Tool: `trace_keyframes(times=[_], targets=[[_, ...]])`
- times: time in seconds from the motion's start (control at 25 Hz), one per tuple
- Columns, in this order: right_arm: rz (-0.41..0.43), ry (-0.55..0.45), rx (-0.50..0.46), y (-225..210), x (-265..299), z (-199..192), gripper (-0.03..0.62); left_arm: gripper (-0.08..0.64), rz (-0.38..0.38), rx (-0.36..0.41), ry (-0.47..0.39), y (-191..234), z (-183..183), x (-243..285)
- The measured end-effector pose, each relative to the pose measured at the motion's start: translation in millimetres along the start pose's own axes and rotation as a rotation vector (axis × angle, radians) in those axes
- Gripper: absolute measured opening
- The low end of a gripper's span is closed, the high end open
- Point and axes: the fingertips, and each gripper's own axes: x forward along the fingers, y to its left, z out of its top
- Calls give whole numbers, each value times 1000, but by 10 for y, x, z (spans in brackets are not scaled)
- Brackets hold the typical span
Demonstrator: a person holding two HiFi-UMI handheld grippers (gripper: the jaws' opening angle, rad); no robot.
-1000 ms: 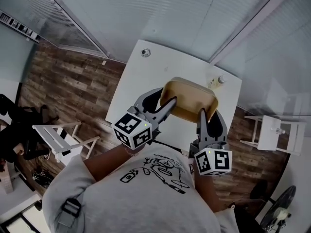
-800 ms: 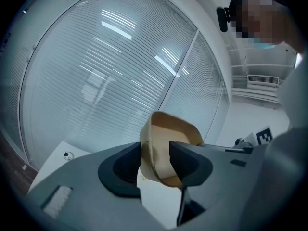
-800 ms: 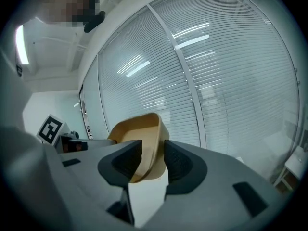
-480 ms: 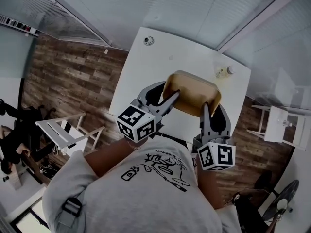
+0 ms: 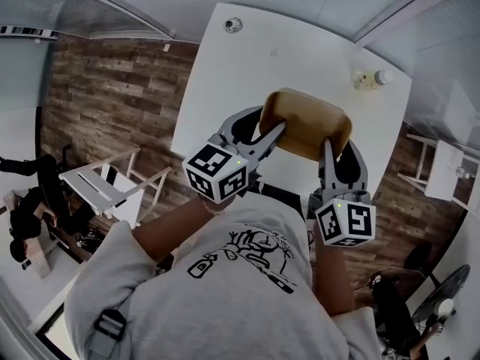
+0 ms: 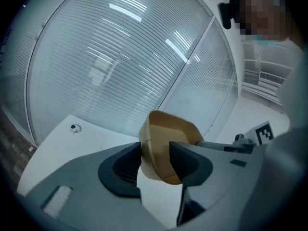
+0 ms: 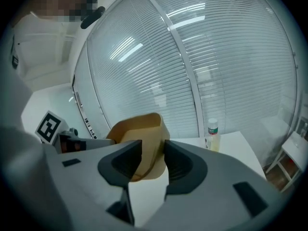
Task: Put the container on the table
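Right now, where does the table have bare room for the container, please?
The table is bare across its middle, between the small round fitting and the bottle, just beyond the held container. Only the bottle's corner is taken.

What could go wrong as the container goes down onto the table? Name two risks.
1. The left tool and right tool each pinch only a thin wall of the container, at opposite ends. If one slips or opens early, it could tip or drop.
2. The bottle stands near the edge of the table. A swing that way might knock it off.
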Motion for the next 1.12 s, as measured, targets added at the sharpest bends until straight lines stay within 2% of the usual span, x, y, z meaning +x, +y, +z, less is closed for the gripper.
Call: trace_keyframes(times=[0.32, 1.12], targets=[[-1, 64, 25, -204, 303, -427, 121, 169, 20, -16, 26, 309, -302, 270], [0, 261, 86, -795, 1036, -1614, 121, 169, 70, -39, 195, 1007, -1365, 917]])
